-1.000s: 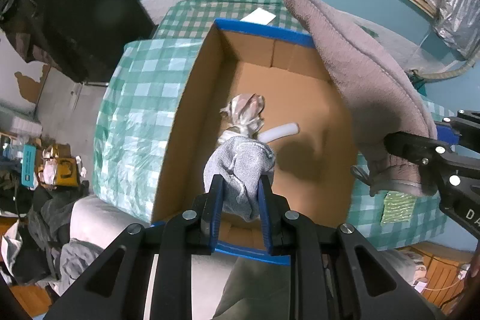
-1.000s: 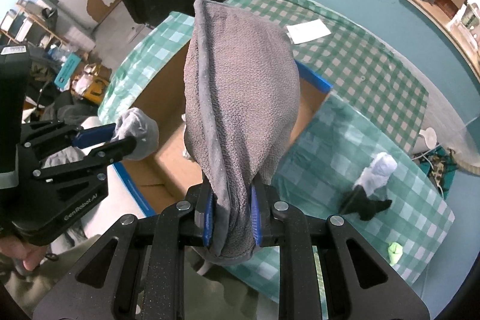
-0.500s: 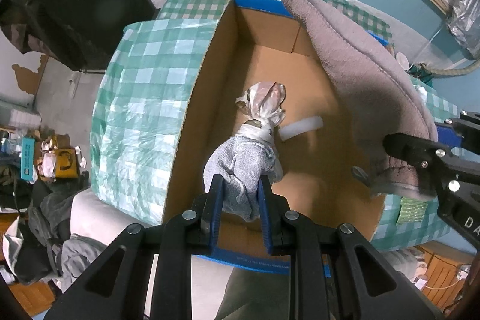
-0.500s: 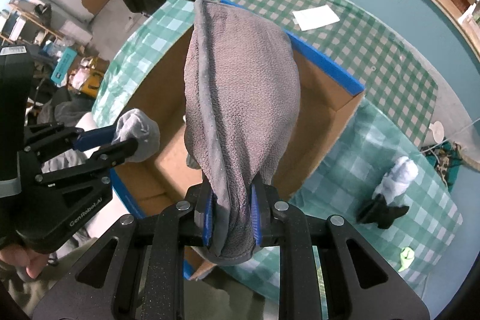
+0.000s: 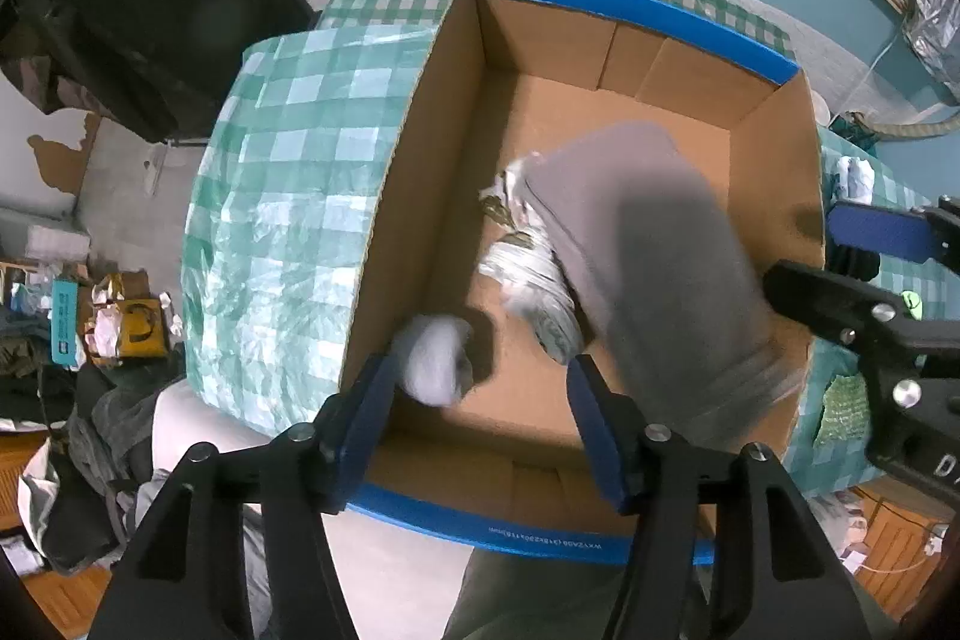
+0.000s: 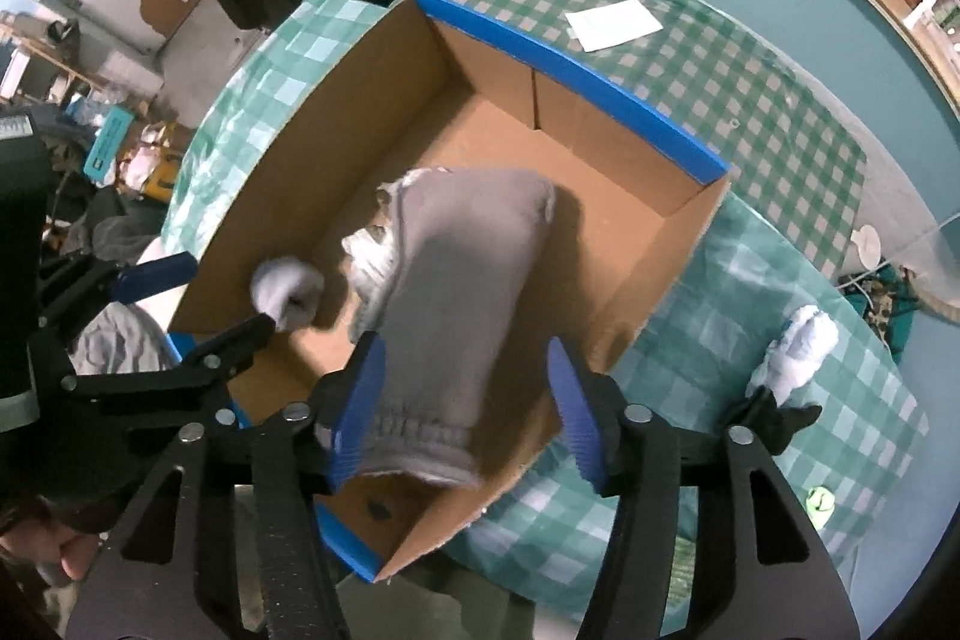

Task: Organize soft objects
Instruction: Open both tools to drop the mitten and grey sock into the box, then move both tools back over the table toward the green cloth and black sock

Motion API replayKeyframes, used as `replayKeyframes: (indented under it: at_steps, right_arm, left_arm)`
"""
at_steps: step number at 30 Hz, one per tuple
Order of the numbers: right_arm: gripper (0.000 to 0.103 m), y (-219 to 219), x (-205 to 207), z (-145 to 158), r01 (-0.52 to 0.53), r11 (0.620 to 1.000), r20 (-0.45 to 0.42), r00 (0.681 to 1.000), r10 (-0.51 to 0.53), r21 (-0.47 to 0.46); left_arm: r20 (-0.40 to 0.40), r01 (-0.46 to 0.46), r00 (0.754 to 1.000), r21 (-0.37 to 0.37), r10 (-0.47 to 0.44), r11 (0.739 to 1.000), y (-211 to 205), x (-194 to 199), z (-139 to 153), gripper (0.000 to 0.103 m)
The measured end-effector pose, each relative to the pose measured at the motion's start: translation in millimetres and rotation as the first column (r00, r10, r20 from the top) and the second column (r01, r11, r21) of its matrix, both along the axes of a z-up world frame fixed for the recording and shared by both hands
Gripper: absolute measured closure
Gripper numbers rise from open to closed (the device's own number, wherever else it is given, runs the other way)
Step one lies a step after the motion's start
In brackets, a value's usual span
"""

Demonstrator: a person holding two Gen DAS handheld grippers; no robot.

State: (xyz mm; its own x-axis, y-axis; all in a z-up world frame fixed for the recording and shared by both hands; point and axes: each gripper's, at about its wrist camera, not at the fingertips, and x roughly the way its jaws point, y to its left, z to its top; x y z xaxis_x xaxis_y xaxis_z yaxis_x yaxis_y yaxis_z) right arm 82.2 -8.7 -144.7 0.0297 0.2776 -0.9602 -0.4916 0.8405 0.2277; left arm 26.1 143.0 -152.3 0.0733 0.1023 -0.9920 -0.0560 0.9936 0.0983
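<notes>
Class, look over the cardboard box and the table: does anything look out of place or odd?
Both grippers, left and right, are open. The grey towel and balled grey sock are motion-blurred over the box. A white sock and a dark sock lie outside on the tablecloth.

A motion-blurred grey towel (image 5: pixel 648 244) covers most of a crumpled pale bundle (image 5: pixel 528 274) inside the cardboard box (image 5: pixel 420 172). A small grey sock ball (image 5: pixel 435 361) is blurred too. The right gripper (image 5: pixel 864 256) is cut off at the frame edge.

- A grey towel (image 6: pixel 456 292) is seen blurred inside the cardboard box (image 6: pixel 576 70), partly over a crumpled pale bundle (image 5: pixel 528 268).
- A small light-grey cloth ball (image 5: pixel 435 361) is seen near the box's left wall.
</notes>
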Motion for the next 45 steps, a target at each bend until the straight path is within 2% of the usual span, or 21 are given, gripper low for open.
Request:
replayKeyframes:
  at_steps: [14,45]
  right_arm:
    - [0.037,-22.2,-1.7,7.6,0.038,0.999,-0.006,0.999,-0.038,0.019]
    - [0.037,-136.6,-4.0,20.3,0.209,0.978,0.006,0.978,-0.209,0.017]
  left_arm:
    - [0.005,0.004,1.0,0.01,-0.004,1.0,-14.3,-7.3,5.8,0.029]
    - [0.024,0.144,0.989,0.02,-0.145,0.989,-98.2,0.9,20.9,0.028]
